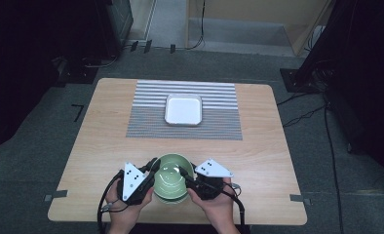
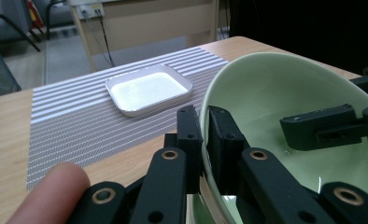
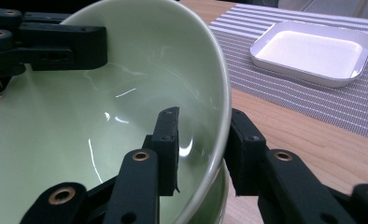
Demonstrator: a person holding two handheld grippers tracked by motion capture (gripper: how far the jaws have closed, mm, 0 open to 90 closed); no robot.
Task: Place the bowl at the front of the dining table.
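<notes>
I have the green bowl [image 1: 170, 176] at the near edge of the worktop [image 1: 107, 131], seemingly nested on a second one beneath it. My left tongs [image 2: 204, 122] are clenched on its left rim, one jaw inside, one outside. My right tongs [image 3: 201, 127] straddle the opposite rim, but there is a gap at the pads; released, not gripping. To do this well I keep the left pinch firm and level, and draw the right tongs off along the rim without nudging it. The white tray [image 1: 183, 109] waits on the striped mat [image 1: 146, 124] ahead.
</notes>
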